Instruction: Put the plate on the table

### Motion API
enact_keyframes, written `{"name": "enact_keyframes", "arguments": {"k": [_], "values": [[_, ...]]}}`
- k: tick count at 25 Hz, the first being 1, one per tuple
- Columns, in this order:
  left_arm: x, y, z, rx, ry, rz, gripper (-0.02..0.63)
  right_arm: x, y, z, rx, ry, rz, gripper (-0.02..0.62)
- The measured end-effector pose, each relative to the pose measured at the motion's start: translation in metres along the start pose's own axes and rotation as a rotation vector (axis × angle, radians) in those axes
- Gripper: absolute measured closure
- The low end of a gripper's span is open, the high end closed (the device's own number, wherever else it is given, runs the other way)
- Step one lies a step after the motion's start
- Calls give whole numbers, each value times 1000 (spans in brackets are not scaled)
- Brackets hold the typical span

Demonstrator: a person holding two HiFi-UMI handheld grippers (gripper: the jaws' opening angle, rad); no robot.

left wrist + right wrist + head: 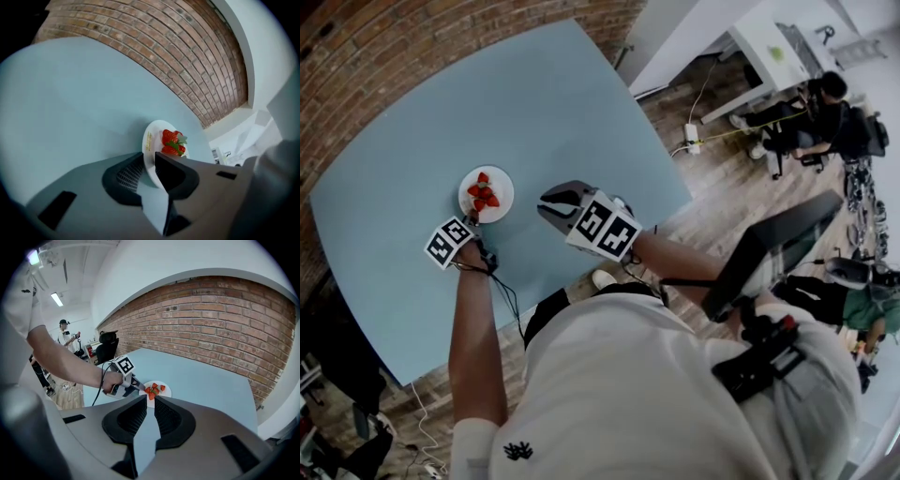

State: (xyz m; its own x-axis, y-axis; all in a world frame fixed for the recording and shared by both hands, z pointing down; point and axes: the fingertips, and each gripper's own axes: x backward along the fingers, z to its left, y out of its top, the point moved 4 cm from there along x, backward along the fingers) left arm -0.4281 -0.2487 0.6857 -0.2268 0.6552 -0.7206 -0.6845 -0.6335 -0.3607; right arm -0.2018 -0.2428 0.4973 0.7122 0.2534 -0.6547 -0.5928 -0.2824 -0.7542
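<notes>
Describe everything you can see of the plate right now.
The plate is small, round and white, lying flat on the pale blue table near the person's side. Red strawberries with green leaves sit on it. Its near rim lies between the left gripper's slightly parted jaws; nothing else touches it.

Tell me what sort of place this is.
Probably an office or lab workspace: a brick wall, a large light blue table, and a white desk with office chairs nearby.
</notes>
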Motion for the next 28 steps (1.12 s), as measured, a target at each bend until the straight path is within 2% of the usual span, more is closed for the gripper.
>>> {"name": "enact_keyframes", "arguments": {"k": [5,8,14,17,24,28], "values": [[1,-1,-7,-204,161,6,513,6,-5,-5,0,2,0,543],[3,0,-11,-303,225,-28,450,13,-9,-8,0,2,-2,543],[24,-5,-26,-322,216,-90,449,25,-15,-13,1,7,-17,543],[46,-10,-48,-347,163,-135,449,30,-17,-13,7,19,-33,543],[106,-39,-119,-322,-136,-226,451,50,-14,-5,48,81,-82,543],[154,-62,-159,-328,-249,-299,543,74,-18,4,71,124,-120,544]]}}
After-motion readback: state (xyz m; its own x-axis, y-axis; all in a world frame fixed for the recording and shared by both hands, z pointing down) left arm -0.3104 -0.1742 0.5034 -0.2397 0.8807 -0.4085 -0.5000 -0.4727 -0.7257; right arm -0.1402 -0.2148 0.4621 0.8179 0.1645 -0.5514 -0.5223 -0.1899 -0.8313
